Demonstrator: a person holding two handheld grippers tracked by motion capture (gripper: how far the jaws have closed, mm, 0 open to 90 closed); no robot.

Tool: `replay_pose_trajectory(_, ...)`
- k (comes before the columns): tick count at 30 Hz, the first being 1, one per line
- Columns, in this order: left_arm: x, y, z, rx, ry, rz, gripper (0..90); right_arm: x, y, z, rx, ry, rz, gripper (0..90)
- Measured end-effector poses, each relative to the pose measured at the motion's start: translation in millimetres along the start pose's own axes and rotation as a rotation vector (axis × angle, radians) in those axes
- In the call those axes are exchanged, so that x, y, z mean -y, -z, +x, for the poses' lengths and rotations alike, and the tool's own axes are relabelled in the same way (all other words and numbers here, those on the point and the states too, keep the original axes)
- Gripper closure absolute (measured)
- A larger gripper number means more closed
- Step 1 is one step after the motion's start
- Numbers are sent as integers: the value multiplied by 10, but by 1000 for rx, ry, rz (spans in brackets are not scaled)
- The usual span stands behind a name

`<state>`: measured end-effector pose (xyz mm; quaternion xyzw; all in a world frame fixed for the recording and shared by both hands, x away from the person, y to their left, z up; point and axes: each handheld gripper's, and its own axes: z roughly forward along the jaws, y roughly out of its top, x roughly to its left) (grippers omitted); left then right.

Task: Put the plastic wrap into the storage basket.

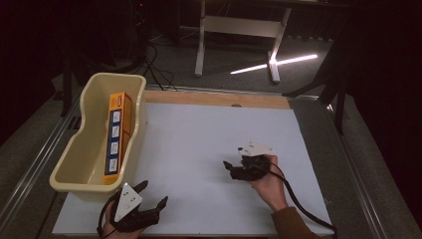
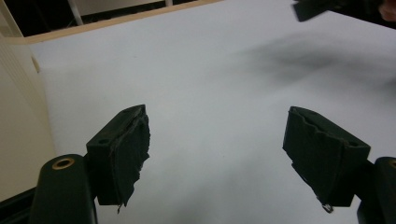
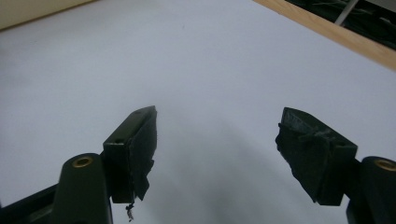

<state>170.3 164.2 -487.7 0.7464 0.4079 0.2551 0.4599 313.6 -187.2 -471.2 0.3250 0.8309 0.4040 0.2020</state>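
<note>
High view: white board [image 1: 199, 149] across the table, wooden strip along its far edge. At the left edge, a cream tub [image 1: 89, 169] with an orange and blue box [image 1: 117, 133] lying lengthwise inside against its right wall. Left gripper [image 1: 153, 193] at the near left corner of the board, just beside the tub's near end, held low in a hand that enters from the bottom edge; grey three-cornered plate on top, jaws spread wide and aimed up and to the right, nothing between them. Right gripper [image 1: 230, 166] right of the board's centre, gripped by the right hand [image 1: 271, 181], forearm coming up from the bottom right, wrist bent so the jaws point left; cable trailing back toward the near edge.

Left gripper view: two black jaws well apart with ragged pads [image 2: 133, 154], released and empty, over bare white board. Cream tub wall along the left edge. Other gripper's dark tip at the top right.

Right gripper view: jaws likewise spread and empty, frayed pads [image 3: 142, 149], hovering over plain white board; wooden strip crossing the top right corner.
</note>
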Motion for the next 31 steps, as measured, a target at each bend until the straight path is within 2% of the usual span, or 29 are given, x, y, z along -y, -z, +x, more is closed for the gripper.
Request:
replay_pose_trajectory(1, 1, -4, 0, 0, 0, 0, 228, 76, 42, -22, 3, -10, -16, 271)
replay_pose_trajectory(2, 1, -4, 0, 0, 0, 0, 228, 76, 42, -22, 3, -10, -16, 271)
replay_pose_trajectory(5, 3, -18, 3, -6, 2, 7, 228, 354, 196, -98, 10, -53, -50, 248)
replay_pose_trajectory(8, 1, -19, 6, -10, -3, 12, 228, 444, 278, -118, 16, -71, -56, 247)
replay_pose_trajectory(10, -3, -22, 9, -14, 2, 8, 228, 582, 429, -121, 29, -100, -95, 232)
replay_pose_trajectory(14, -3, -37, 4, -18, -2, 13, 228, 741, 604, -139, 75, -70, -121, 215)
replay_pose_trajectory(19, 2, -60, -14, -23, -8, 19, 228, 816, 700, -199, 92, -65, -136, 207)
replay_pose_trajectory(23, 1, -76, -13, -31, -8, 20, 227, 879, 735, -218, 91, -40, -129, 197)
replay_pose_trajectory(28, 4, -104, -17, -28, -7, 26, 227, 918, 764, -240, 75, -53, -135, 194)
replay_pose_trajectory(31, 5, -126, -25, -27, -7, 32, 225, 948, 750, -286, 92, -65, -131, 195)
